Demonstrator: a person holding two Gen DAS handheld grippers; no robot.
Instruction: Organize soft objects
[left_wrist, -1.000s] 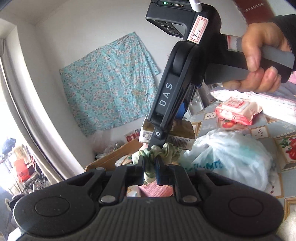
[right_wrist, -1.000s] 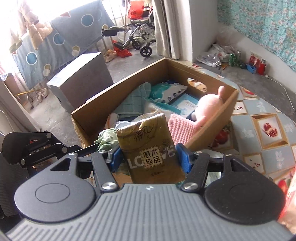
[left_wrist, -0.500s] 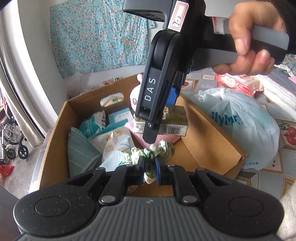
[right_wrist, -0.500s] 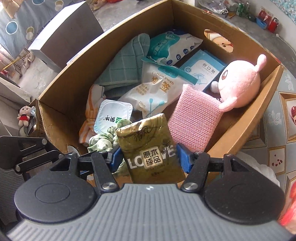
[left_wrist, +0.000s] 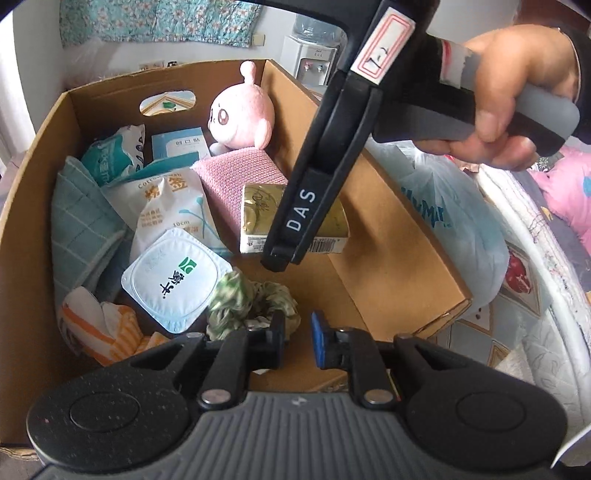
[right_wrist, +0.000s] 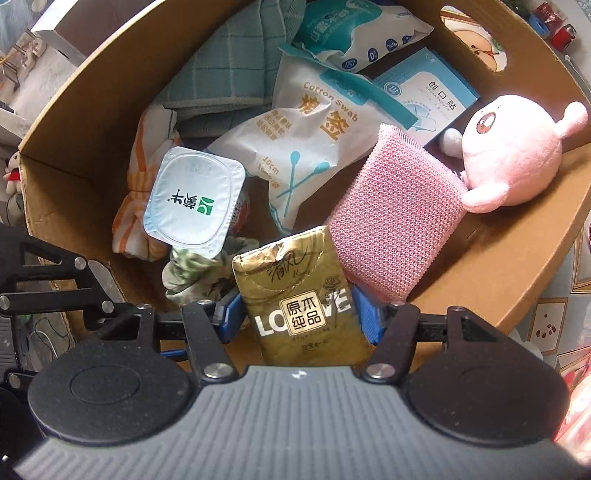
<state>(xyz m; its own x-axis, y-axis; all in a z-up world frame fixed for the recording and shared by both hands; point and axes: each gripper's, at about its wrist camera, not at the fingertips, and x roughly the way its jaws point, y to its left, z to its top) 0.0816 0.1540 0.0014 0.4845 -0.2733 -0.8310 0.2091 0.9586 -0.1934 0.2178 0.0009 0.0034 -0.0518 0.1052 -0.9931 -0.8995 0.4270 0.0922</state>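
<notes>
Cardboard box (left_wrist: 388, 236) stands on patterned floor tiles (left_wrist: 517, 269). My right gripper (right_wrist: 297, 314) clamps the gold tissue pack (right_wrist: 299, 295) above it; my left gripper (left_wrist: 297, 338), jaws just opening, releases the green scrunchie (left_wrist: 243, 299) inside.

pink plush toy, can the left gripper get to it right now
Probably yes: the pink plush toy sits uncovered in the far corner of the box, and the left gripper is open and empty. The right gripper, holding the tissue pack, hangs close beside the way in.

left tool (left_wrist: 297, 338): jaws just parted, empty | right tool (right_wrist: 297, 315): clamped, pointing down
</notes>
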